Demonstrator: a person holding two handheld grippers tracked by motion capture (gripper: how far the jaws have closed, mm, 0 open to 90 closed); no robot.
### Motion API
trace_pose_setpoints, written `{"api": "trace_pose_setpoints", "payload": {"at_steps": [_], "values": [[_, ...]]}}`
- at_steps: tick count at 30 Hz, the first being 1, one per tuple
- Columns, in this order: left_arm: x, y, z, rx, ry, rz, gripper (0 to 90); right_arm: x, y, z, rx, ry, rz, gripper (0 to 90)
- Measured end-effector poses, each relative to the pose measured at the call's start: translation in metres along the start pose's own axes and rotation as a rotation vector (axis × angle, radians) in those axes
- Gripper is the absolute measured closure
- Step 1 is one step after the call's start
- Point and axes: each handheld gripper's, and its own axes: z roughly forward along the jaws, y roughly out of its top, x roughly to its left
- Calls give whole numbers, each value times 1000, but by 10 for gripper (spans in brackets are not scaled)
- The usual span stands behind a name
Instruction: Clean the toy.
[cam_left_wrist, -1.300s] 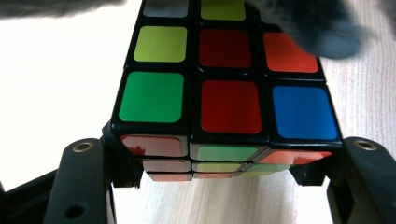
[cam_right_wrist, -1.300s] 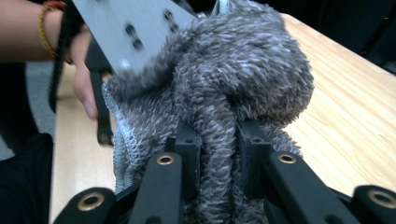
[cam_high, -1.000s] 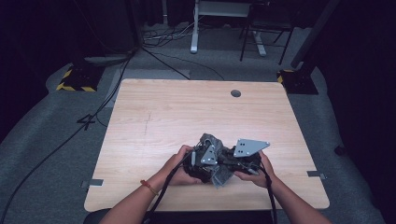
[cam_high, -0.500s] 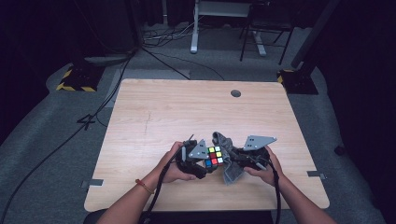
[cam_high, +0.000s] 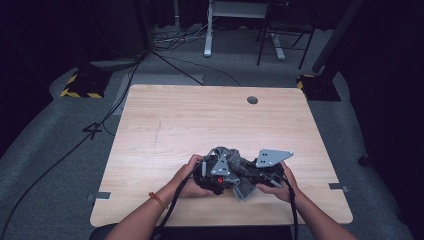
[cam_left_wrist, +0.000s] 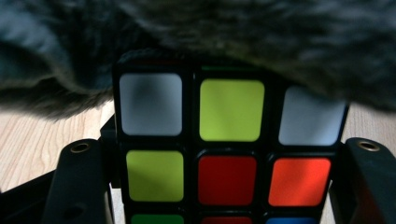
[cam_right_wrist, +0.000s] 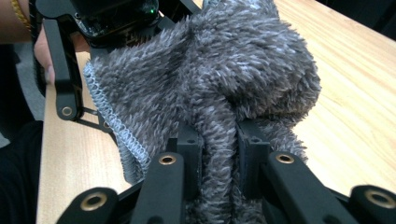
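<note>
A Rubik's cube (cam_left_wrist: 227, 179) with white, yellow, red and orange stickers sits between the two black jaws of my left gripper (cam_left_wrist: 224, 145), which grip its sides; these jaws have just been opening a little with the cube still between them. A grey fluffy cloth (cam_right_wrist: 210, 70) lies over the cube's top. My right gripper (cam_right_wrist: 219, 140) is shut on a fold of that cloth. In the high view both grippers meet near the table's front edge, the left gripper (cam_high: 215, 176) beside the right gripper (cam_high: 248, 181), with the cloth (cam_high: 232, 159) bunched over them.
The wooden table (cam_high: 200, 120) stretches bare behind the hands, with a round cable hole (cam_high: 252, 100) near its far edge. In the right gripper view the left gripper's body (cam_right_wrist: 112, 18) is close at the top left. Desk legs and cables stand on the floor beyond.
Half a second ago the cube's coloured top showed between the grippers. Now the grey cloth covers it again, and the two grippers have come closer together.
</note>
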Motion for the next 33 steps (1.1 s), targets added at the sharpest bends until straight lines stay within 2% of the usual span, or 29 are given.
{"api": "trace_pose_setpoints", "payload": {"at_steps": [3,5,6,8,12,14,17,21,24,25,26,28,33], "values": [[2,-1,-4,-15,0,-8,332,-2,-1,-1,8,-18,-3,755],[3,-1,-7,-25,0,-11,333,-4,-4,-1,26,-33,-4,755],[4,-1,-10,-46,-9,-13,333,-6,-7,-1,35,-36,3,755],[5,0,-14,-55,3,-17,333,-9,-12,0,62,-45,8,755],[9,-2,-19,-67,19,-34,333,-10,-18,0,68,-14,27,755],[11,-3,-19,-56,24,-37,334,-4,-15,0,65,-9,2,755],[9,-3,-14,-35,17,-38,334,2,-7,-3,29,-8,-19,754],[0,2,-2,25,9,11,334,4,2,-3,-10,-5,-29,753],[-5,5,4,41,-1,27,333,7,8,-1,-14,-20,-53,753],[-5,5,4,38,-6,21,333,8,8,0,-3,-30,-71,753],[-4,4,4,30,-14,13,334,7,8,0,-3,-31,-66,753],[-2,3,0,4,-22,-4,334,4,6,0,8,-40,-44,754],[-2,4,-11,-50,-25,-4,334,-7,-5,-1,52,-66,-1,754]]}}
